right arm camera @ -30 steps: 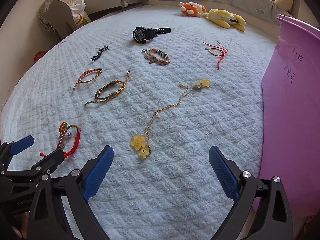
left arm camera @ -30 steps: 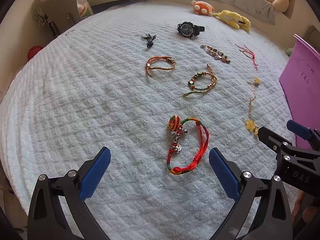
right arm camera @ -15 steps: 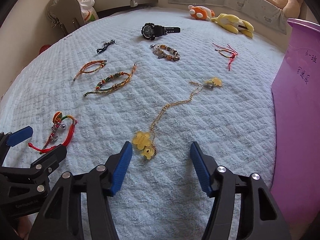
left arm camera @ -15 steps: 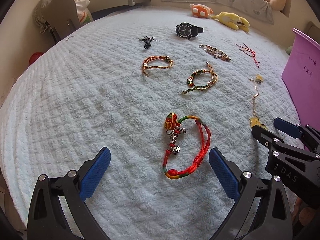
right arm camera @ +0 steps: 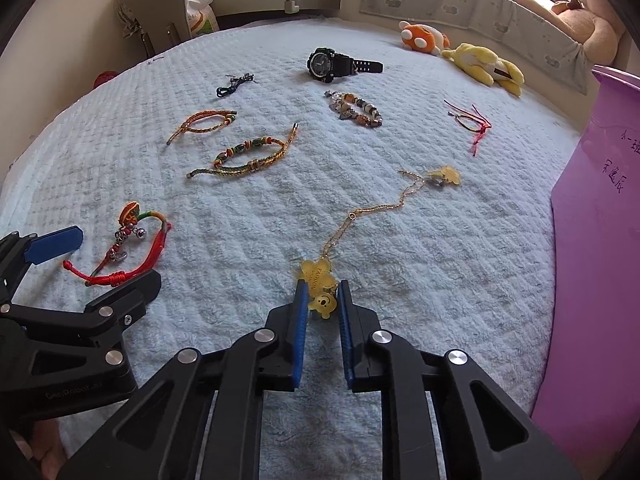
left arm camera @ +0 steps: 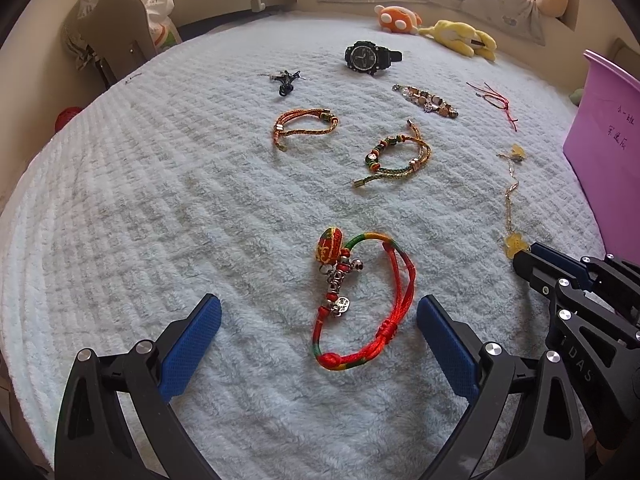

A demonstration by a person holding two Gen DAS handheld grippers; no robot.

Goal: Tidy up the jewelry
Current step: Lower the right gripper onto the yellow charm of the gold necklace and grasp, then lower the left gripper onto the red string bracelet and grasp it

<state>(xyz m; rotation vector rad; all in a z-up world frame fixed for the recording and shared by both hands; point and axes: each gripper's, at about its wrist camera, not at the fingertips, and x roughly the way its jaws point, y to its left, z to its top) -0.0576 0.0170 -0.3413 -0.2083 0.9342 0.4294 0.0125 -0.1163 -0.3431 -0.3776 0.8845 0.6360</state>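
Jewelry lies spread on a pale quilted bed. My left gripper is open around a red, green and yellow cord bracelet with charms, low over it. My right gripper has its jaws nearly closed on the yellow bear pendant of a gold chain necklace that trails away over the bed. The right gripper also shows in the left wrist view, at the pendant. The red bracelet shows in the right wrist view.
Farther off lie two braided bracelets, a beaded bracelet, a black watch, a dark cord piece and a red string. A purple box stands at the right. Plush toys lie at the back.
My right gripper has moved forward to the yellow pendant and closed its jaws from wide open to nearly shut around it. My left gripper has come a little closer to the red bracelet, still open.
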